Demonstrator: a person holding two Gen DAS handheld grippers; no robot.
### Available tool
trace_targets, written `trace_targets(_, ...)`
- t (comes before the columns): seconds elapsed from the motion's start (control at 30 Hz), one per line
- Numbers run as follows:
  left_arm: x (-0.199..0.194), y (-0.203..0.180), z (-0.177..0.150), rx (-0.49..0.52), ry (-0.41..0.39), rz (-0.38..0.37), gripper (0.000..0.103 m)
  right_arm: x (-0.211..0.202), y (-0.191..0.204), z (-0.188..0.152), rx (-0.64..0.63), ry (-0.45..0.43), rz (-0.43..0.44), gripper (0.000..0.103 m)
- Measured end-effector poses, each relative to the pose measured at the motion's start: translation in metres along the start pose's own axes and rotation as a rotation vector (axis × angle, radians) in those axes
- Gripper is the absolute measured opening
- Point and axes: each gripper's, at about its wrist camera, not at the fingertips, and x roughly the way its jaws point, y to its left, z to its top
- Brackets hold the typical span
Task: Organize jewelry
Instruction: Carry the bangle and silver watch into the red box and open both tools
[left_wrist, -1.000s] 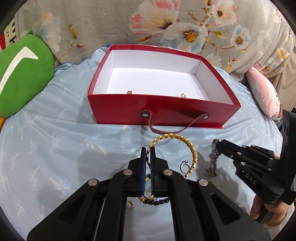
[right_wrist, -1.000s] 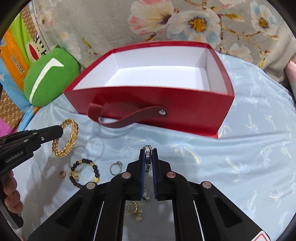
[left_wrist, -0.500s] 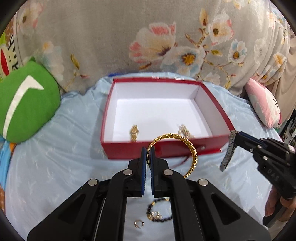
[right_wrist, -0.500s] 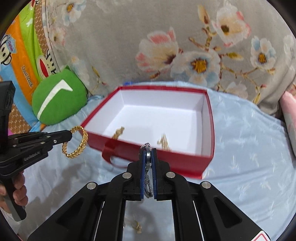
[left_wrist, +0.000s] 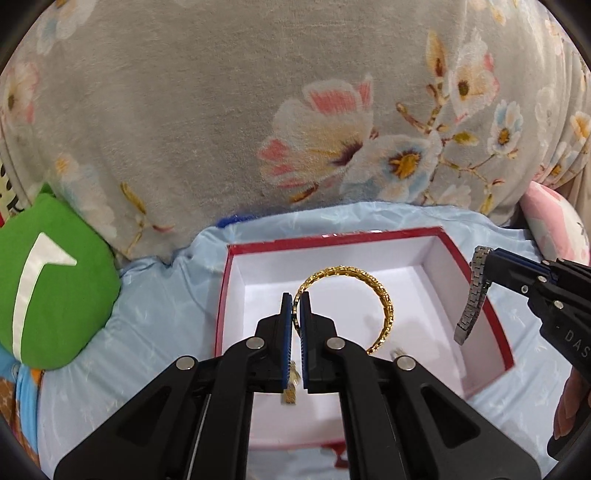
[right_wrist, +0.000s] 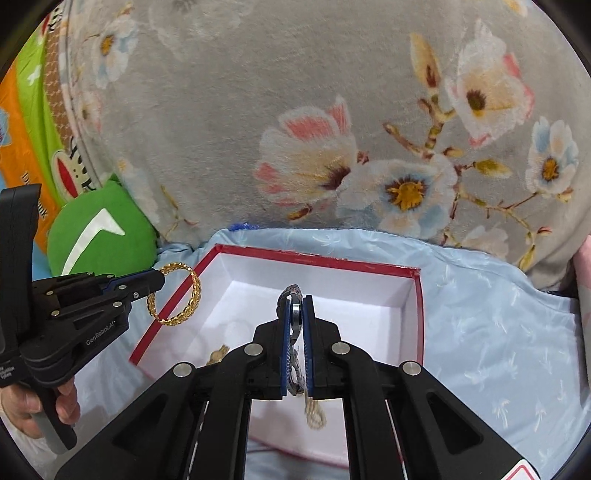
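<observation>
My left gripper (left_wrist: 295, 300) is shut on a gold chain bangle (left_wrist: 385, 306), which hangs over the white inside of the red box (left_wrist: 480, 266). My right gripper (right_wrist: 294, 300) is shut on a silver link watch band (right_wrist: 294, 314), also above the box (right_wrist: 317, 258). In the left wrist view the band (left_wrist: 472, 295) dangles over the box's right wall. The right wrist view shows the bangle (right_wrist: 192, 299) over the box's left rim. Small gold pieces (right_wrist: 218, 354) lie on the box floor.
The box stands on a light blue sheet (left_wrist: 159, 314). Behind it rises a grey floral blanket (left_wrist: 295, 110). A green cushion (left_wrist: 48, 295) lies at the left and a pink pillow (left_wrist: 554, 221) at the right. A hand (right_wrist: 37, 406) holds the left gripper's handle.
Both grippers have risen and moved forward from the sheet in front of the box to above its inside, carrying the bangle and the band. The loose jewelry on the sheet has left view.
</observation>
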Motion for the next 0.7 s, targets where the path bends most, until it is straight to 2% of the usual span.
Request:
trace_targets(0.3, 0.084, 0.006, 0.014, -0.03, 0.099, 0.029, 0.003, 0.086, -0.011, 0.008, -0.007, 0.132, -0.041, 0.006)
trace_targets(0.53, 0.125, 0.003, 0.011, -0.005, 0.165, 0.061, 0.004, 0.136, -0.02, -0.002, -0.009, 0.234, -0.061, 0.006)
trace_targets(0.63, 0.134, 0.004, 0.01, -0.004, 0.186, 0.076, 0.009, 0.145, -0.021, -0.008, -0.021, 0.253, -0.079, 0.006)
trace_targets(0.67, 0.137, 0.005, 0.01, -0.009, 0.196, 0.08, 0.014, 0.148, -0.021, -0.01, -0.019, 0.265, -0.077, 0.007)
trace_targets(0.7, 0.138, 0.007, 0.011, -0.015, 0.197, 0.083, 0.03, 0.149, -0.022, -0.012, -0.011, 0.27, -0.067, 0.007)
